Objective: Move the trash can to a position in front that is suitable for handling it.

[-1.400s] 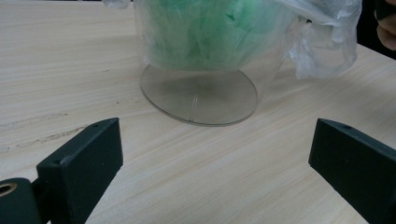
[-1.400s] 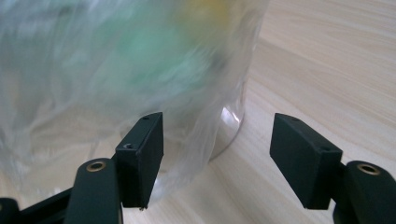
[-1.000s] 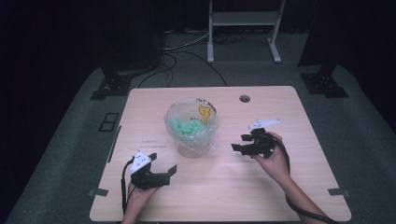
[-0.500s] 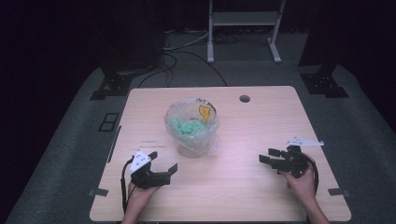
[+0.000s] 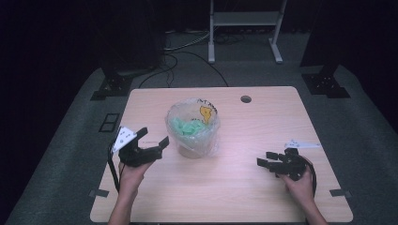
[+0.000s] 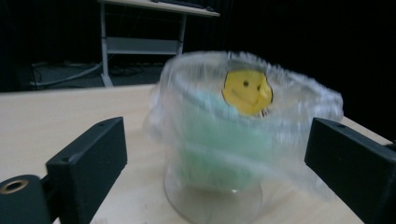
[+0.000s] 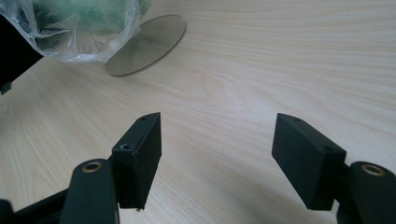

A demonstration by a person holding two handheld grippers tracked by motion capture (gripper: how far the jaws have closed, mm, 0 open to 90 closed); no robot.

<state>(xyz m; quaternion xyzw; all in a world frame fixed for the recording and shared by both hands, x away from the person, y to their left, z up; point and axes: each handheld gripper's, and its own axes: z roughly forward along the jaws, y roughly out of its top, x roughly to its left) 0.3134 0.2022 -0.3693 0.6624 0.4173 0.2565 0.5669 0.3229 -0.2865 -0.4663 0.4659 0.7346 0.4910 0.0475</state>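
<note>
A clear cup lined with a thin plastic bag stands near the middle of the wooden table. It holds green material and bears a yellow smiley sticker. My left gripper is open just left of the cup, jaws pointing at it. In the left gripper view the cup sits a little beyond the wide-spread jaws of the left gripper. My right gripper is open over bare wood at the front right, apart from the cup. The right gripper view has its jaws empty, with the cup's round base far off.
A round cable hole lies in the table's far side. Beyond the table a metal stand and cables rest on the dark floor. Bare wood stretches between the cup and the right gripper.
My right gripper pulled back from beside the cup to the table's front right. My left gripper then moved forward, close to the cup's left side. Both stayed open.
</note>
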